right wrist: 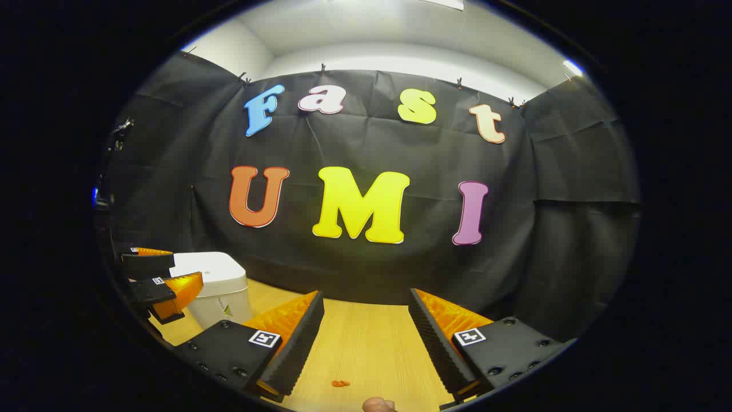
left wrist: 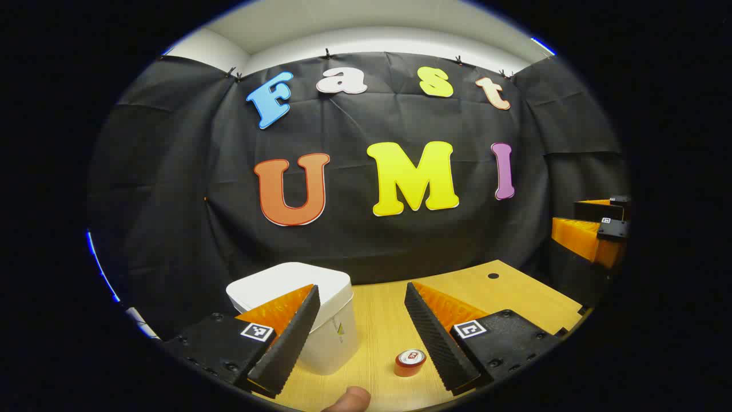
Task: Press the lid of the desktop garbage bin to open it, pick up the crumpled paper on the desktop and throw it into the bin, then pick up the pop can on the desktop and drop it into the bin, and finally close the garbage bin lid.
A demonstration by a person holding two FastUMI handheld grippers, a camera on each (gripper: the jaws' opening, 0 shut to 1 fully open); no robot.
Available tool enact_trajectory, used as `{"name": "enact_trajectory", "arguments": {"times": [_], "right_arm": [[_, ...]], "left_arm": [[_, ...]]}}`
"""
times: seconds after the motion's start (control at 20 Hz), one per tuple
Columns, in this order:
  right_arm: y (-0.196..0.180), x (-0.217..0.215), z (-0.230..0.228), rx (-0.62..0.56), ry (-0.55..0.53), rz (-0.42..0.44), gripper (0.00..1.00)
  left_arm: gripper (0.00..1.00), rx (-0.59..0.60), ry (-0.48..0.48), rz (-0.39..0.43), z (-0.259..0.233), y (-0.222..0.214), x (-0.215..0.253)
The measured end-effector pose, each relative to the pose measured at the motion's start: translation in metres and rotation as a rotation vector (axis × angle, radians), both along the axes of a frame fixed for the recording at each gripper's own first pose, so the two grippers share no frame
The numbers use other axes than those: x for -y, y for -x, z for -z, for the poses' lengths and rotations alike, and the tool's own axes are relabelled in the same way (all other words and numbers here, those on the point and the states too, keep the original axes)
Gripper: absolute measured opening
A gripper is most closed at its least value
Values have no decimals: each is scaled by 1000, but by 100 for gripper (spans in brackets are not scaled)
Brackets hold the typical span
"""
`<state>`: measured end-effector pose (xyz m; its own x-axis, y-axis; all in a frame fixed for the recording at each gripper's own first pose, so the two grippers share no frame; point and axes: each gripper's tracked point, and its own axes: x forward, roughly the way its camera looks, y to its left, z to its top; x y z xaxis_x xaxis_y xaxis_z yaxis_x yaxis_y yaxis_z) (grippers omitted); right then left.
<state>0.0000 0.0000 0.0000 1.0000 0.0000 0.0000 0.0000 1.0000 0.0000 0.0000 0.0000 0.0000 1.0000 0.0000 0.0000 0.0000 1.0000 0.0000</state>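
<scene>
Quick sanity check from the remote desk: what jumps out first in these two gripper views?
The white garbage bin with its lid shut stands out on the wooden desktop, just behind the left gripper, whose fingers stand open. A small red pop can stands upright between those fingers, near the view's bottom. In the right gripper view, the right gripper hangs open over bare desk, with the bin off to its left.

In the left gripper view the bin (left wrist: pixel 320 320) stands close ahead-left on the worktop (left wrist: pixel 514 297), part behind the left gripper (left wrist: pixel 360 337)'s spread fingers; the can (left wrist: pixel 410 361) stands between them. Right of the can the worktop lies bare. The right gripper (right wrist: pixel 366 343)'s fingers, spread, face bare worktop with one small orange scrap (right wrist: pixel 341 383).
</scene>
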Motion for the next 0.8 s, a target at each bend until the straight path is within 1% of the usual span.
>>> {"name": "enact_trajectory", "arguments": {"times": [0.15, 0.45, 0.8], "right_arm": [[-3, 0, 3, -5, -11, 2, 94], [-8, 5, 4, -8, -28, 18, 94], [-14, 14, 7, -22, -33, 23, 94]], "left_arm": [[98, -4, 2, -6, 1, -5, 1], [98, 6, -11, 18, -3, -12, 8], [98, -2, -13, 7, 0, -17, 11]]}}
